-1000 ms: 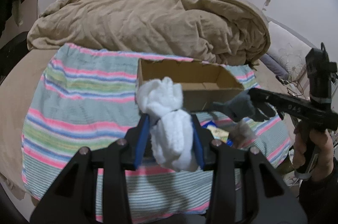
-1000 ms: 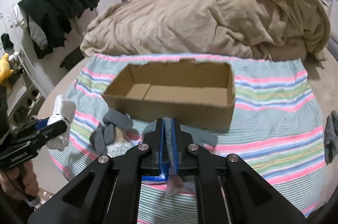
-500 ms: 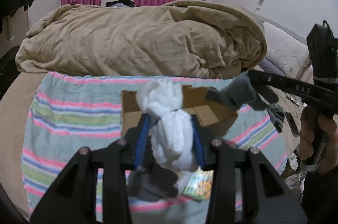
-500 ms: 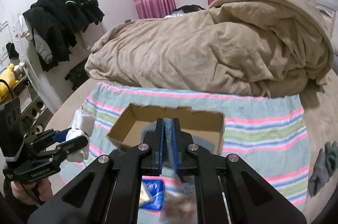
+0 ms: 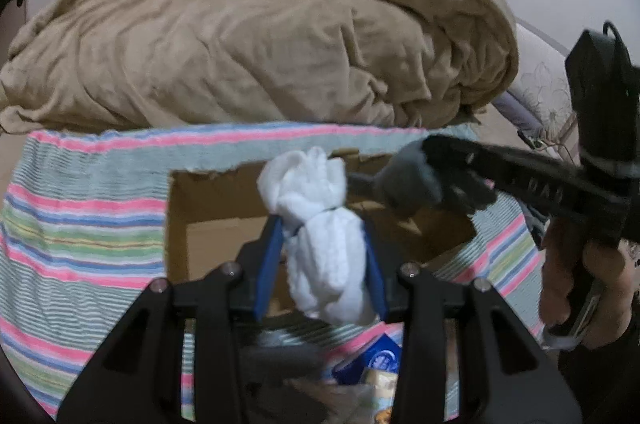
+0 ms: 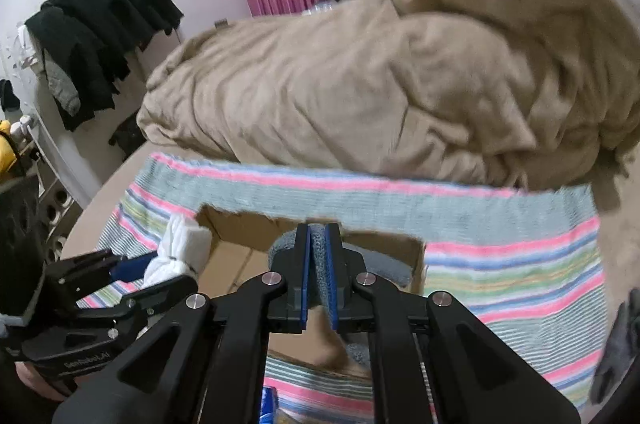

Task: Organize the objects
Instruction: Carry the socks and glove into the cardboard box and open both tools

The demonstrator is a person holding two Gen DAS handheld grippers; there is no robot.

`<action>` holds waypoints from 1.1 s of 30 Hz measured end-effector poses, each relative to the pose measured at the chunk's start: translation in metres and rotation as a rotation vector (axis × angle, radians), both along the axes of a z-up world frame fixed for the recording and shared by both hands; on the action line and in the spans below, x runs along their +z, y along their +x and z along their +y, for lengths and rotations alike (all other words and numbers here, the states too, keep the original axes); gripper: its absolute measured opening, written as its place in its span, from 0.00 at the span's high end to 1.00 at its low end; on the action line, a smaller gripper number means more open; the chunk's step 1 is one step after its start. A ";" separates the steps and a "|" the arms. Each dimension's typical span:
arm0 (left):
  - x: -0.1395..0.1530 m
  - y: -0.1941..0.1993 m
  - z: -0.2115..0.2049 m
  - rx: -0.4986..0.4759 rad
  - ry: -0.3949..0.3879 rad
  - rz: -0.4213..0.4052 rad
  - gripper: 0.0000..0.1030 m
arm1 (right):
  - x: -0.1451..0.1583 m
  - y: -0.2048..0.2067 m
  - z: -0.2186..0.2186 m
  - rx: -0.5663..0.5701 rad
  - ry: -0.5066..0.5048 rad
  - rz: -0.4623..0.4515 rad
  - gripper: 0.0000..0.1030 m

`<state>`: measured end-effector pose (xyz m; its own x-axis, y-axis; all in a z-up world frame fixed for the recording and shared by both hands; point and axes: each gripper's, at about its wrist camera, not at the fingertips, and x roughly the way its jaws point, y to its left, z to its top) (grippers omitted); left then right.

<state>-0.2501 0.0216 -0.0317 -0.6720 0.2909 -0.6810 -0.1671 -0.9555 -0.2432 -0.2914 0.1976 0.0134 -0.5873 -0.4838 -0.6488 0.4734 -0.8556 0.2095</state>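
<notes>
My left gripper [image 5: 322, 244] is shut on a rolled white sock [image 5: 320, 236] and holds it over the open cardboard box [image 5: 216, 207] on the striped blanket. The sock also shows in the right wrist view [image 6: 180, 252]. My right gripper [image 6: 319, 256] is shut on a grey sock [image 6: 318, 264] above the same box [image 6: 248, 236]. In the left wrist view the right gripper [image 5: 424, 163] comes in from the right with the grey sock [image 5: 408, 179] over the box's right half.
A striped blanket [image 5: 80, 224] covers the bed, with a bunched tan duvet [image 5: 260, 43] behind the box. A grey sock and blue packets [image 5: 380, 360] lie in front of the box. Another dark sock [image 6: 616, 344] lies right. Dark clothes [image 6: 92, 23] hang left.
Both grippers have moved forward with their socks and now hang over the box's opening. The box has grown larger in both views.
</notes>
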 end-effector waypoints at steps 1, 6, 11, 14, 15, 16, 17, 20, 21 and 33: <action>-0.006 -0.003 0.002 -0.004 0.001 -0.012 0.62 | -0.008 -0.002 0.000 0.000 -0.001 -0.014 0.92; -0.026 -0.013 0.010 -0.031 -0.003 -0.053 0.61 | -0.037 -0.005 0.002 -0.003 0.002 -0.059 0.92; -0.036 -0.017 0.012 -0.039 -0.003 -0.090 0.59 | -0.049 -0.001 0.006 0.008 -0.024 -0.087 0.77; -0.036 -0.017 0.013 -0.036 -0.009 -0.098 0.58 | -0.049 0.004 0.008 0.011 -0.025 -0.084 0.59; -0.036 -0.017 0.013 -0.033 -0.009 -0.109 0.56 | -0.048 0.005 0.009 0.005 -0.012 -0.078 0.54; -0.037 -0.019 0.014 -0.031 -0.008 -0.123 0.50 | -0.048 0.006 0.009 -0.004 0.002 -0.077 0.41; -0.038 -0.020 0.014 -0.028 -0.008 -0.134 0.45 | -0.048 0.006 0.010 -0.012 0.008 -0.085 0.35; -0.035 -0.016 0.014 -0.022 -0.009 -0.130 0.32 | -0.045 0.009 0.017 -0.019 -0.016 -0.094 0.35; -0.033 -0.013 0.014 -0.022 -0.011 -0.127 0.32 | -0.043 0.010 0.020 -0.026 -0.018 -0.092 0.35; 0.019 0.052 0.001 0.022 -0.048 -0.007 0.24 | -0.002 0.059 0.035 -0.072 -0.033 0.006 0.24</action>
<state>-0.1979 0.0230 -0.0124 -0.6729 0.2430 -0.6987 -0.1445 -0.9695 -0.1980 -0.2323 0.2328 0.0113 -0.6254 -0.4611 -0.6295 0.4119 -0.8803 0.2355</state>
